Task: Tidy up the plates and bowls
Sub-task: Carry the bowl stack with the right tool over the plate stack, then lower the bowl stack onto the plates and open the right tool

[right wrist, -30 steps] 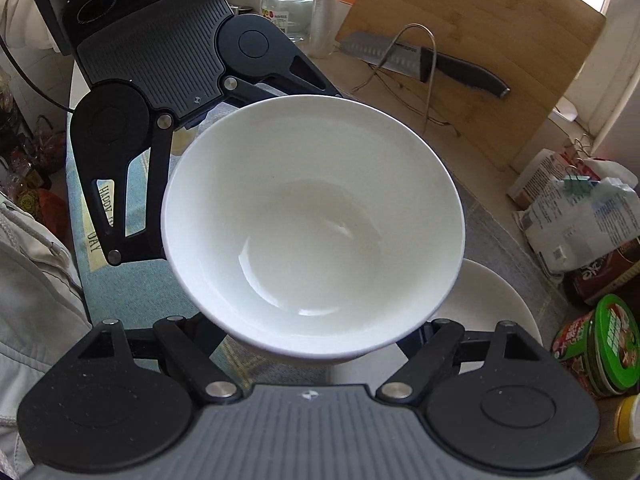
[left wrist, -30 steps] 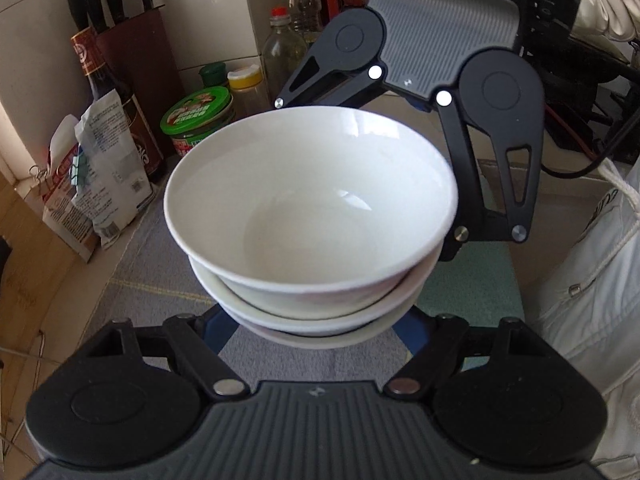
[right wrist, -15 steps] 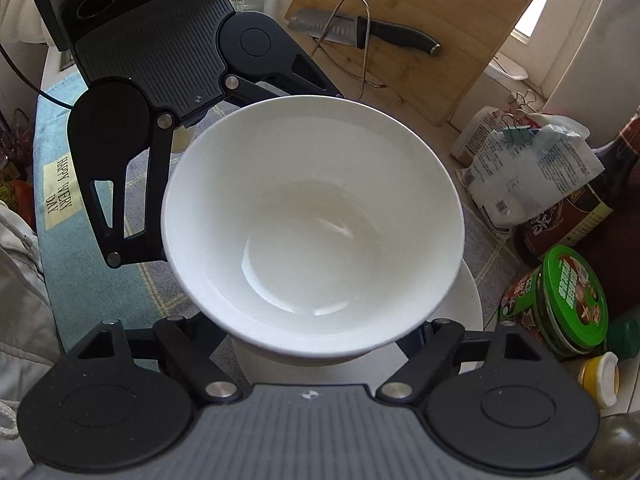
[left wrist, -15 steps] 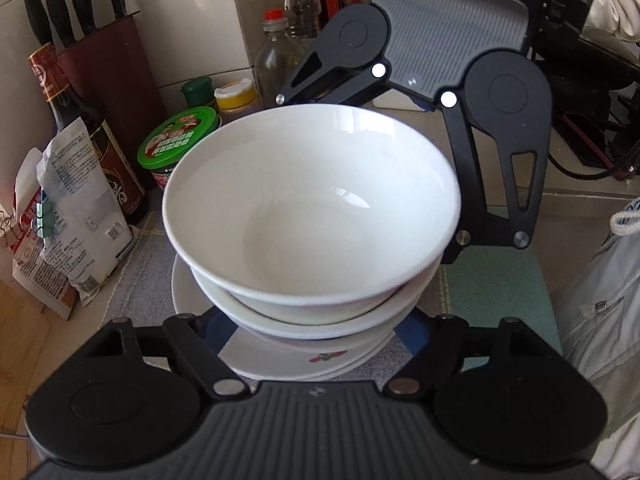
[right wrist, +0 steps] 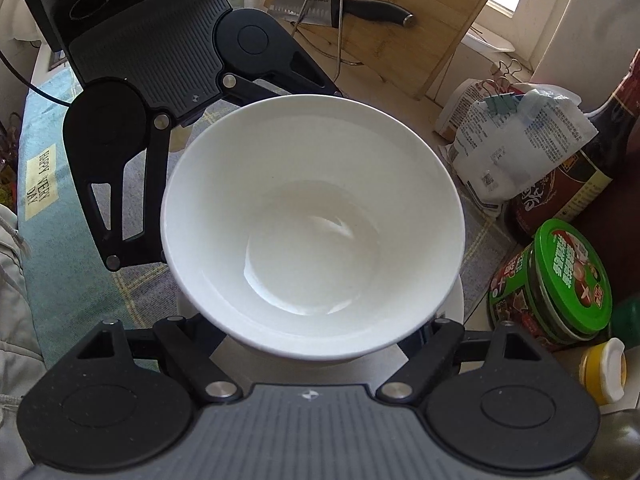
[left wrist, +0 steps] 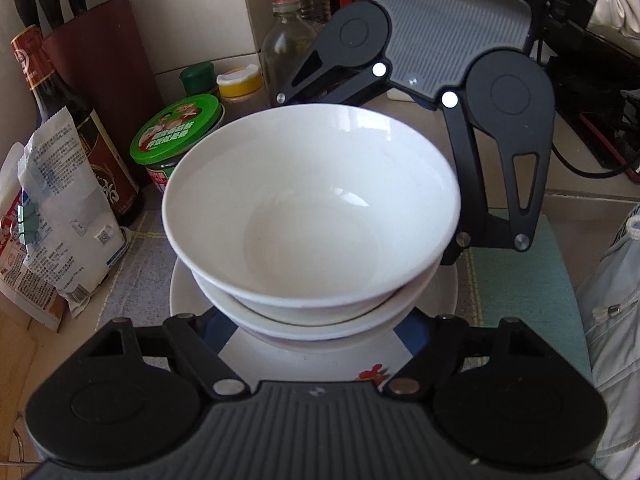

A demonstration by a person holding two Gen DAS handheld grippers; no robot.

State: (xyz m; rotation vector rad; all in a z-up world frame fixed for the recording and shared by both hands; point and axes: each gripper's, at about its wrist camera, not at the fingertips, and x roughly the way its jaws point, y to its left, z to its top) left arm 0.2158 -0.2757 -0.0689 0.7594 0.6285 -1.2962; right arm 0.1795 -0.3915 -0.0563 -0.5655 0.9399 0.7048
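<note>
A stack of white bowls [left wrist: 312, 216] fills the middle of both views, the top bowl [right wrist: 312, 232] nested in those below. My left gripper [left wrist: 312, 320] and my right gripper [right wrist: 316, 340] face each other and clasp the stack from opposite sides, their fingertips hidden under the bowls. The stack is over a white plate [left wrist: 360, 364] with a small red flower print, which also shows in the right wrist view [right wrist: 456, 304]. I cannot tell whether the stack touches the plate.
A green-lidded jar [left wrist: 176, 136], a dark sauce bottle [left wrist: 80, 128], a clipped white bag [left wrist: 60, 208], a knife block [left wrist: 100, 48] and bottles [left wrist: 288, 40] crowd the wall side. A bamboo cutting board [right wrist: 400, 20] with a knife [right wrist: 352, 2] leans behind. A checked cloth [right wrist: 132, 292] covers the counter.
Both grippers carried the bowl stack toward the jar and bottles, and the flower-print plate came into view under the stack. The grip on the bowls looks unchanged.
</note>
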